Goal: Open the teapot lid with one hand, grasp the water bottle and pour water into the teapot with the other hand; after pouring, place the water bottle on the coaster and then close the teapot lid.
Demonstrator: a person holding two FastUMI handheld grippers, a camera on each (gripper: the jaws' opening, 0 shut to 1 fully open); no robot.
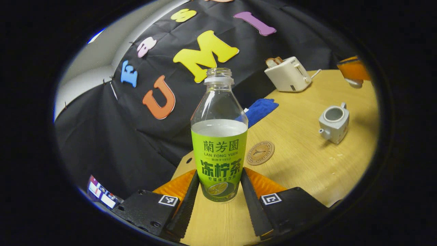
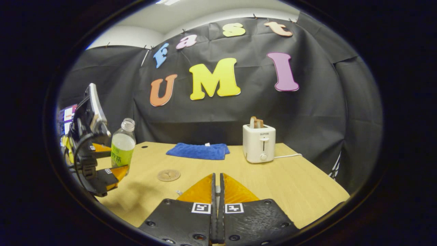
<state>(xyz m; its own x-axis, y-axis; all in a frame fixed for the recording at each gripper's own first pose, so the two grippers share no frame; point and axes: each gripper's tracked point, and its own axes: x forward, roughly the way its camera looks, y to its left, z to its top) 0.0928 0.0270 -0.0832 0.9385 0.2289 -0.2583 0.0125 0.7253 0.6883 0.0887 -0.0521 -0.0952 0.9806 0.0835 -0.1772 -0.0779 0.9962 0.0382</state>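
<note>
The left tongs (image 1: 218,191) flank the foot of the bottle (image 1: 219,136), one finger on each side against its label, so they look clamped on it, though contact is hard to confirm from this angle. The bottle stands upright and uncapped on the surface (image 1: 307,164), part full. Just beyond it to the right lies the coaster (image 1: 260,152), and farther right, well apart, the teapot (image 1: 334,123) sits with its top open. The right tongs (image 2: 217,191) are closed, fingers pressed together around something small that I cannot make out. In the right gripper view the bottle (image 2: 123,147) stands at far left between the left tongs (image 2: 112,159), with the coaster (image 2: 168,175) near them on the surface (image 2: 290,184).
</note>
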